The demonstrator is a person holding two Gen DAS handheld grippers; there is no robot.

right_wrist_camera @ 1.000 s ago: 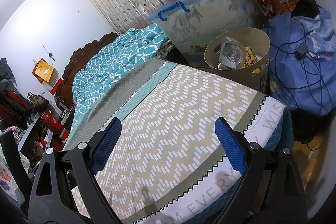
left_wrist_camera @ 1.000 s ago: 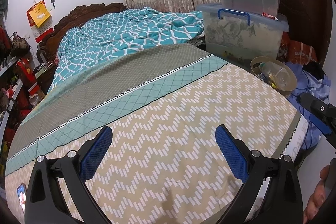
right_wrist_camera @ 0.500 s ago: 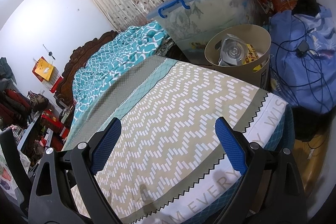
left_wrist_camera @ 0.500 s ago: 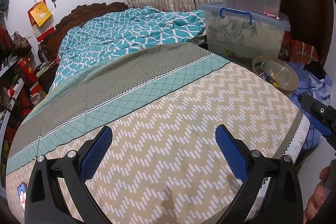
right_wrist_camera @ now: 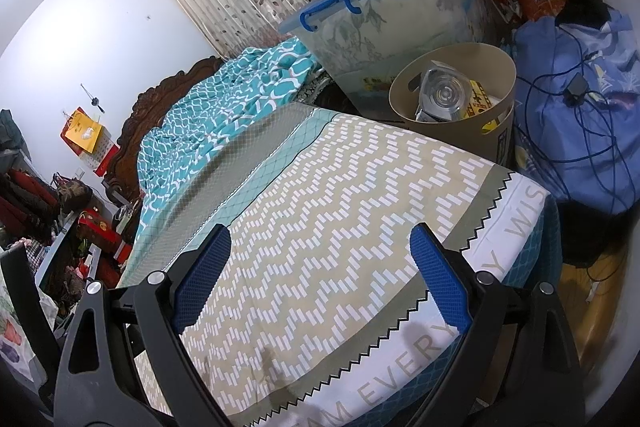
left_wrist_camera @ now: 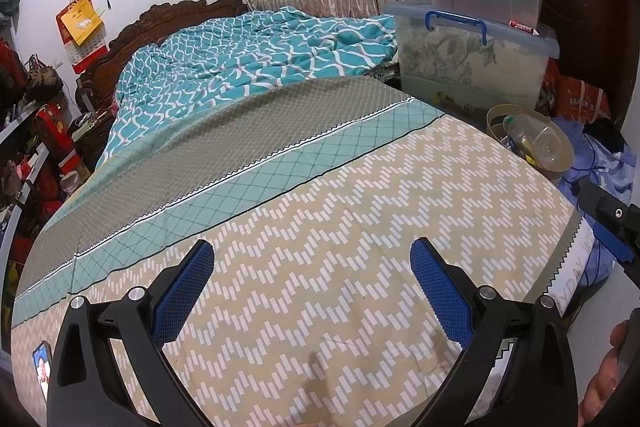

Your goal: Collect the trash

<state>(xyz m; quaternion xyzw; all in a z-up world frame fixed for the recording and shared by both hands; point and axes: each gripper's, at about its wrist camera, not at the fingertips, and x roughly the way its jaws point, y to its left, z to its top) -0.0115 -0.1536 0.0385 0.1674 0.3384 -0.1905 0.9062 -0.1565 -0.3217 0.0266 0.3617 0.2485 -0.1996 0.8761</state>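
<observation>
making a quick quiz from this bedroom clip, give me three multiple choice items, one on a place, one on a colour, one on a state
1. Where is the bin?
A. on the bed
B. beside the bed, below the stacked boxes
C. under the curtain

2. What colour is the lower box's handle?
A. blue
B. red
C. white

3. How are the left gripper and right gripper?
A. both shut
B. one holds trash
C. both open, empty

Answers: 1 B, it stands off the bed's far edge; 2 A, a blue clip; 3 C, the fingers are spread over bare cover.
</observation>
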